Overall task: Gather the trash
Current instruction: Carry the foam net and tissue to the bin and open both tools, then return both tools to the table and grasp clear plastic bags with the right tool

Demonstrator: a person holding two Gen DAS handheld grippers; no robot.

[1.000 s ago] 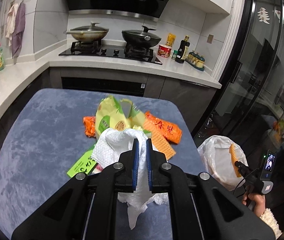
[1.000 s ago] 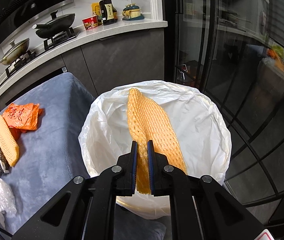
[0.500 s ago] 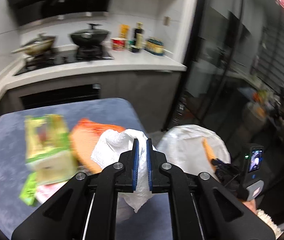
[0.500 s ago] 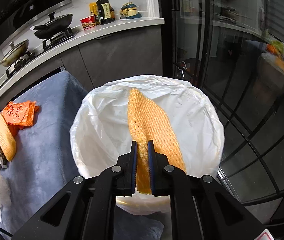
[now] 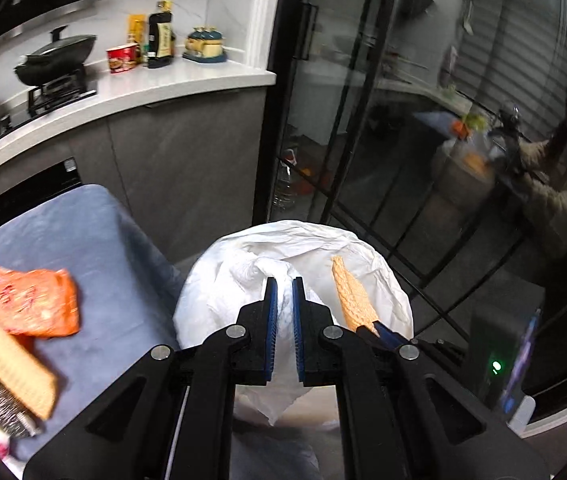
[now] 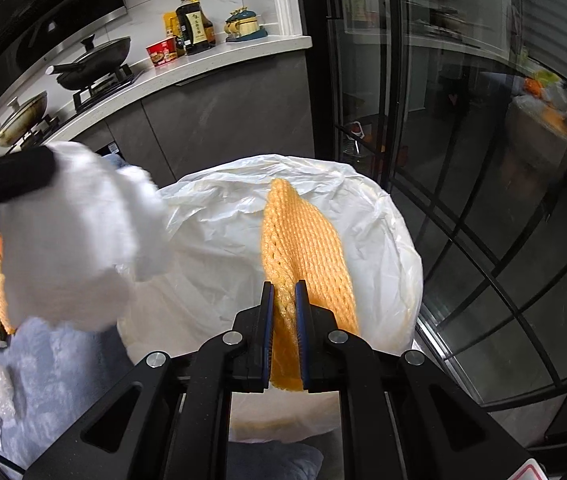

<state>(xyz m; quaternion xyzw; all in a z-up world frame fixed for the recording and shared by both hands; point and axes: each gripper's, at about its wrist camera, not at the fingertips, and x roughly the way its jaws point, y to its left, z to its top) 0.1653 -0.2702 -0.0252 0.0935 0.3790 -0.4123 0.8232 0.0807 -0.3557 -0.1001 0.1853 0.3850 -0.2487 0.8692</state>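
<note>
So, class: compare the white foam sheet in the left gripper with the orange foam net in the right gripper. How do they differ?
The foam sheet is white; the foam net is orange. The sheet is crumpled and bulky; the net is flat, long and tapered. The sheet hangs at the bag's left edge; the net hangs over its middle. Shared: each is pinched in a shut gripper, left, right.

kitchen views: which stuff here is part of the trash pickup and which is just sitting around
Part of the job:
- white foam wrap in the left gripper
- orange foam net in the right gripper
- white-lined bin
- orange packet on the blue cloth

Just sitting around:
- black wok
- soy sauce bottle
- red noodle cup
</note>
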